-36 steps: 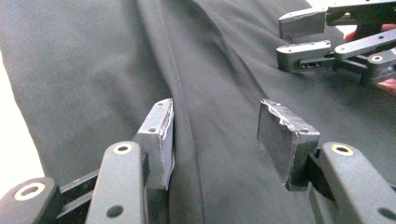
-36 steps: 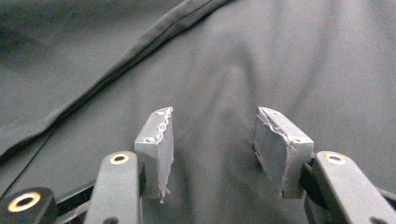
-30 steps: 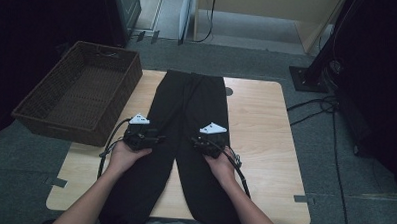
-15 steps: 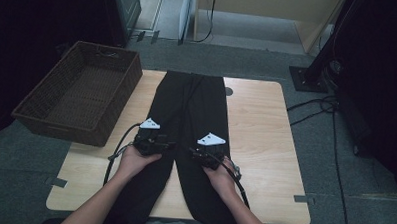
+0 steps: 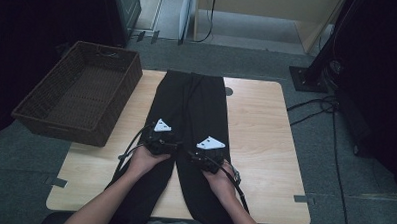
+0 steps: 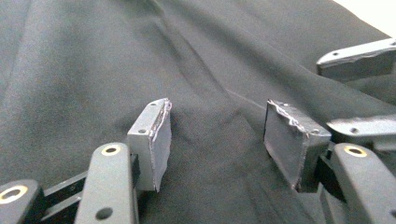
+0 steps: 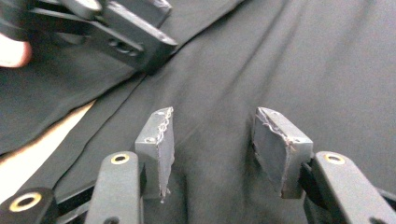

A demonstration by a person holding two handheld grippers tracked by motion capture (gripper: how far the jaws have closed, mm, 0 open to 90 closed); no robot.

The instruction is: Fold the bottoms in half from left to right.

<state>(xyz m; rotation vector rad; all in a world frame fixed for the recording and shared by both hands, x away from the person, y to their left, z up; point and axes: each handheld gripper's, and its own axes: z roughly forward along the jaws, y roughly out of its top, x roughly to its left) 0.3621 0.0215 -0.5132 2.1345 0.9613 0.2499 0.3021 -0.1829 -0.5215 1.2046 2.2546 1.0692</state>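
Black trousers (image 5: 194,107) flat, lengthwise on table ctr.

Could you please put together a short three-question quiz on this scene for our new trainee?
1. True or false: the black trousers lie flat on the wooden table.
2. Where is the wicker basket? A) at the table's left edge B) on the trousers C) under the table
3. Fill in: the jaws of the left gripper and the right gripper stand ____, with only cloth beneath them.

Key: 1 true; 2 A; 3 open.
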